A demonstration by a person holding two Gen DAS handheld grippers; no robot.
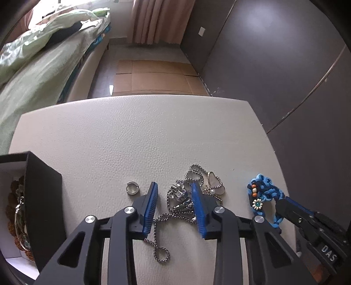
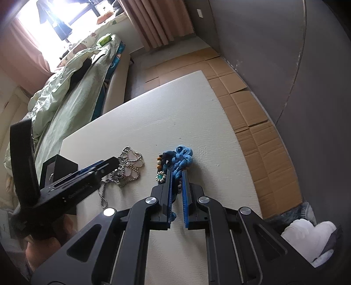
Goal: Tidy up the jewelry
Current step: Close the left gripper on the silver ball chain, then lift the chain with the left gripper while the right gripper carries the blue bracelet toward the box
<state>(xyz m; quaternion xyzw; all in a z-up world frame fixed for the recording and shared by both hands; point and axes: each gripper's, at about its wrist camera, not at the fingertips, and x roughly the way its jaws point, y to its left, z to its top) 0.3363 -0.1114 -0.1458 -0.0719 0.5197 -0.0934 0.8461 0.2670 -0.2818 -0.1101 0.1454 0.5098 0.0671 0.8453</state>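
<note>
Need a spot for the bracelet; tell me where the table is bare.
Bare: the table's whole far half, beyond the ball chain. Crowded: the near edge, from the black box past the ring and chain to the blue bracelet.

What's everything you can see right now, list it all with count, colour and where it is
Ball chain necklace: one, silver, tangled on the table between the left gripper's fingers.
Heart pendants: pale pink, silver-rimmed, count unclear, at the far end of the chain.
Ring: one, silver, on the table left of the chain.
Knotted cord bracelet: one, blue with small beads and a flower charm, right side of the table.
Jewelry box: one, black, open, left edge of the table, with brown beaded items inside.
Table: one, off-white.
Bed: one, green bedding, behind left.
Cardboard: brown, flat on the floor.
Curtain: pink, far wall.
Left gripper: black with blue pads, open over the chain.
Right gripper: black with blue pads, closed on the bracelet.
</note>
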